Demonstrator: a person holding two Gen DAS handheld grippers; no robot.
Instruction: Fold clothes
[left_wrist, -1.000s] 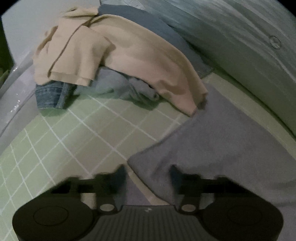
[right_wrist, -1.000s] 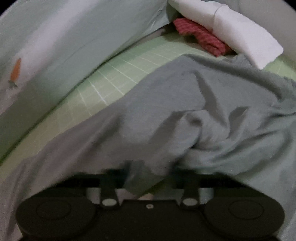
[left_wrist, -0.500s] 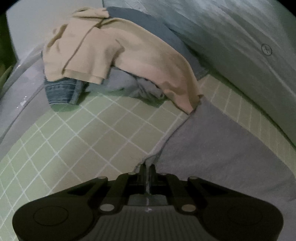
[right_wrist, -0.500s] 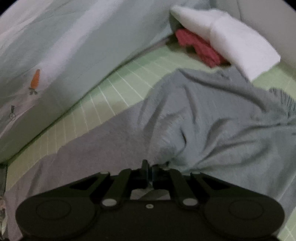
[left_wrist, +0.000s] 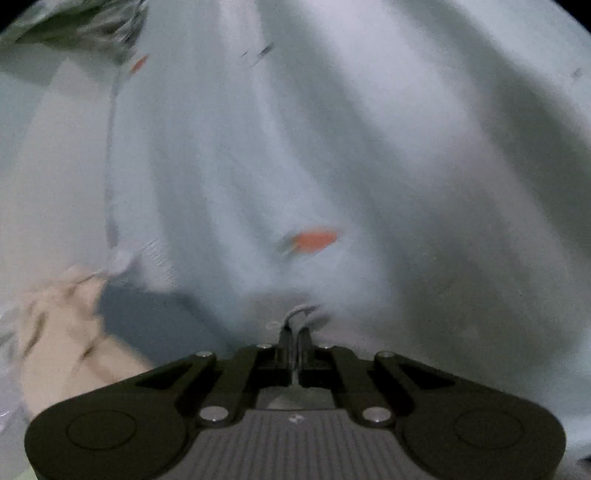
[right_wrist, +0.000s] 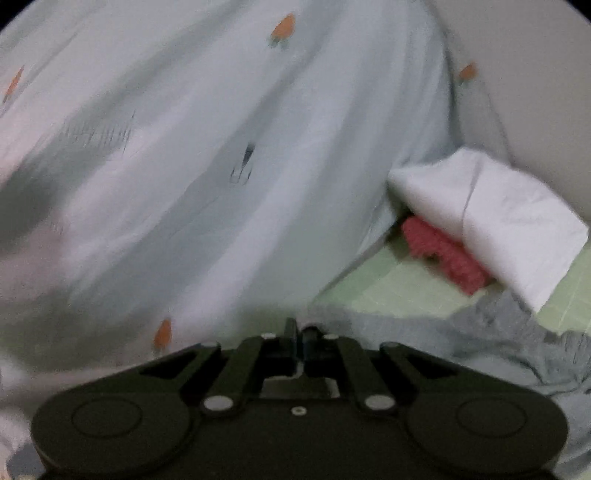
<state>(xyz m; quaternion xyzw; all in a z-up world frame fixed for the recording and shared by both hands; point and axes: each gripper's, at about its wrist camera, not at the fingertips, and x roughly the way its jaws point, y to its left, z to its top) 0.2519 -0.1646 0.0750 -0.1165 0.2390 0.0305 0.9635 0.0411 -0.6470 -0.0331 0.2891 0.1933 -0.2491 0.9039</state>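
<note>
My left gripper (left_wrist: 294, 334) is shut on the edge of the grey garment (left_wrist: 306, 314), of which only a small bunched bit shows at the fingertips. My right gripper (right_wrist: 301, 332) is shut on another edge of the same grey garment (right_wrist: 491, 339), which trails off to the right over the green checked sheet (right_wrist: 399, 280). Both grippers are lifted and face the pale blue carrot-print duvet (left_wrist: 332, 147), also filling the right wrist view (right_wrist: 221, 147). Both views are blurred.
A beige garment (left_wrist: 62, 332) and a blue one (left_wrist: 147, 325) lie at the lower left of the left wrist view. A white folded cloth (right_wrist: 491, 218) and a red cloth (right_wrist: 443, 254) lie at the right of the right wrist view.
Both grippers closed on the grey garment's edges, then rose and tipped up toward the duvet. The pile of clothes has slid to the left view's lower left.
</note>
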